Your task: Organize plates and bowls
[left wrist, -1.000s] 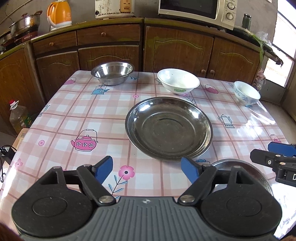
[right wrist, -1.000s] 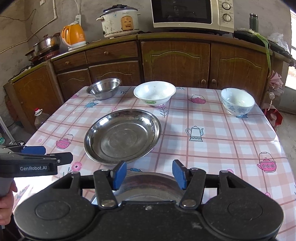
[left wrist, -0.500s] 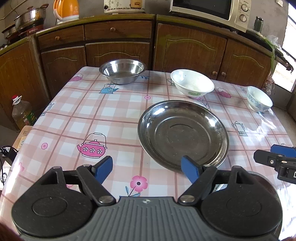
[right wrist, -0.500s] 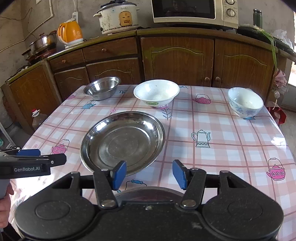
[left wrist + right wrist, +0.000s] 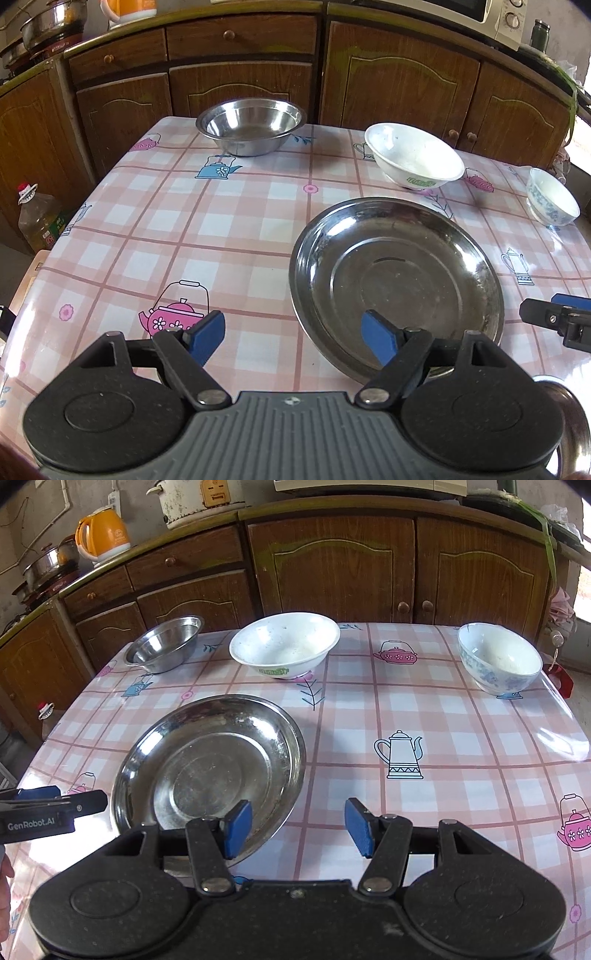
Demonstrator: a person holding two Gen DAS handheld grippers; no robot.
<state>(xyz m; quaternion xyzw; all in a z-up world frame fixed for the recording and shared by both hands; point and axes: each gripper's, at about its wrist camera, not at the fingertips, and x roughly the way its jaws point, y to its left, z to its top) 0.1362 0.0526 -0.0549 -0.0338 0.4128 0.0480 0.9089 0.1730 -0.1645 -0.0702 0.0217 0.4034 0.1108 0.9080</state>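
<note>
A large steel plate [image 5: 399, 284] [image 5: 210, 768] lies mid-table. A steel bowl [image 5: 251, 125] [image 5: 164, 644] stands at the far left, a white bowl [image 5: 413, 157] [image 5: 284, 644] at the far middle, and a small blue-patterned bowl [image 5: 552, 201] [image 5: 498, 657] at the far right. A second steel dish edge [image 5: 572, 424] shows at the near right in the left wrist view. My left gripper [image 5: 293, 338] is open and empty above the plate's near left rim. My right gripper [image 5: 298, 827] is open and empty above the plate's near right rim.
The table [image 5: 406, 709] has a pink checked cloth. Brown cabinets [image 5: 332, 565] stand close behind it, with a kettle [image 5: 101, 533] and pots on the counter. An oil bottle [image 5: 37, 218] stands on the floor at the table's left.
Both grippers have moved forward over the table, nearer the large plate. The small steel dish near the front has slipped below the right wrist view. Both jaws stay open.
</note>
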